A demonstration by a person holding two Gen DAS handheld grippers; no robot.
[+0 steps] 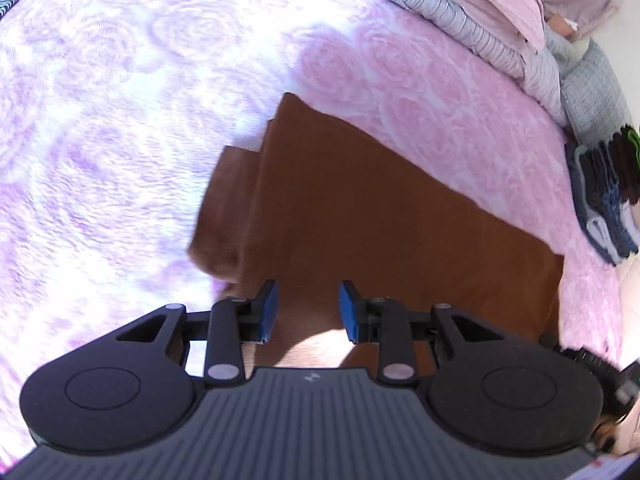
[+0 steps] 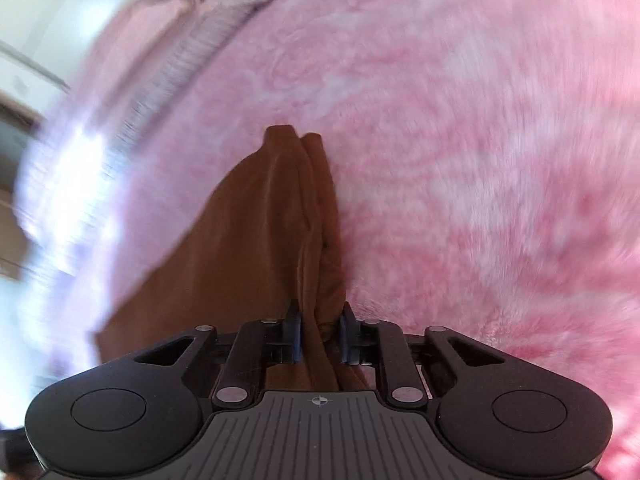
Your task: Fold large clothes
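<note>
Bed: pink blanket (image 1: 420,92) is covering it; clothes pile (image 1: 604,200) is sitting at its edge.
Garment (image 1: 360,208): lying folded on blanket.
Left gripper (image 1: 308,308): fingers hovering apart over garment.
Right gripper (image 2: 320,336): fingers pinching garment's bunched edge.

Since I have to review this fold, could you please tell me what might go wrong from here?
1. The right gripper pinches only a bunched ridge of the brown fabric garment; some layers could slip out and spoil the fold.
2. The left gripper is open above the garment, gripping nothing, so a lift now could be one-sided and skew the cloth.
3. The fluffy pink rose-patterned blanket underneath might get dragged or pinched along with it.
</note>
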